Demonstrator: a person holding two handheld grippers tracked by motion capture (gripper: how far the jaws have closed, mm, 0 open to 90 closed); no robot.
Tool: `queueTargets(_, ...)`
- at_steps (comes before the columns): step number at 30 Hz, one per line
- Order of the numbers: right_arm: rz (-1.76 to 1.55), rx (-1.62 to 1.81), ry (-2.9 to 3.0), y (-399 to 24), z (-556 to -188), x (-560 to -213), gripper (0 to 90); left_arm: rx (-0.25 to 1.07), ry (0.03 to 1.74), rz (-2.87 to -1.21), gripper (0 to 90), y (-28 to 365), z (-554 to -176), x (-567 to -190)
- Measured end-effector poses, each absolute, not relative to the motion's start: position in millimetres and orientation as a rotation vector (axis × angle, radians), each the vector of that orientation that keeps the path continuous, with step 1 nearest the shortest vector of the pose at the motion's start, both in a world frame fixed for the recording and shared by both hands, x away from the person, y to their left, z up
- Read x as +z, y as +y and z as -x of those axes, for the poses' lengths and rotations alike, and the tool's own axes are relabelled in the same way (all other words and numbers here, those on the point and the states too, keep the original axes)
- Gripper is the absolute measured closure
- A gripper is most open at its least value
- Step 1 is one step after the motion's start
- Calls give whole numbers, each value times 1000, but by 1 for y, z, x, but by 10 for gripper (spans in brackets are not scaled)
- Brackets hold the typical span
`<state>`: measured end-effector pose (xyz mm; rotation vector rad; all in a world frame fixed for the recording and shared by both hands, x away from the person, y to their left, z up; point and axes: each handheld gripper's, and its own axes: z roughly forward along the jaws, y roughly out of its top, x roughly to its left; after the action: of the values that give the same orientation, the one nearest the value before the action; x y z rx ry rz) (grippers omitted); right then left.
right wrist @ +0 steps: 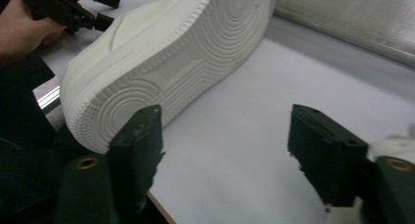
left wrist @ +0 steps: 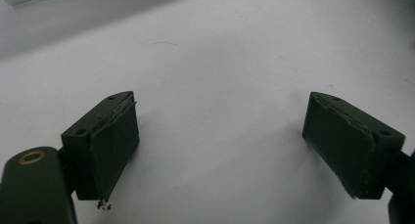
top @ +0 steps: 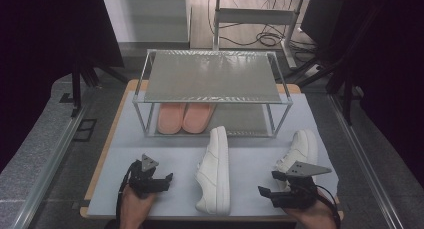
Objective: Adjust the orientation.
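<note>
A white sneaker (top: 215, 171) lies on its side in the middle of the pale mat (top: 165, 151), its ribbed sole (right wrist: 171, 53) facing my right gripper. A second white sneaker (top: 300, 149) lies at the right, just behind the right gripper (top: 270, 183). That gripper (right wrist: 225, 136) is open beside the first sneaker's heel, with only bare mat between its jaws. My left gripper (top: 167, 181) rests to the left of the middle sneaker, open (left wrist: 220, 136) over bare mat and holding nothing. In the right gripper view the left gripper (right wrist: 93, 9) and its hand show beyond the sneaker.
A two-level metal shoe rack (top: 215, 76) stands at the back of the table. A pair of pink slippers (top: 184, 116) sits on its lower shelf at the left. The table's front edge runs right below both hands.
</note>
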<state>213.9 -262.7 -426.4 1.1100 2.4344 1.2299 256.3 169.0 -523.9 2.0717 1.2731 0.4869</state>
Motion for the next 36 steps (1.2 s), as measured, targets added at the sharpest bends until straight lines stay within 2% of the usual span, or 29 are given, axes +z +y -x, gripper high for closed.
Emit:
queueTargets(5,-1080,1252,2494,-249,-220,-430,487,488,1273,-2071,136,169,-256,-524)
queueTargets(14,-966,1246,2581,-221,-229,-435,723,489,1273,-2070,136,169,-256,-524)
queueTargets(20,-910,1246,2602,-205,-233,-432,847,489,1273,-2071,137,169,-256,-524)
queueTargets(24,-882,1252,2619,-194,-236,-429,890,489,1272,-2071,137,169,-256,-524)
queueTargets(36,-791,1236,2665,-163,-240,-428,894,490,1272,-2071,137,169,-256,-524)
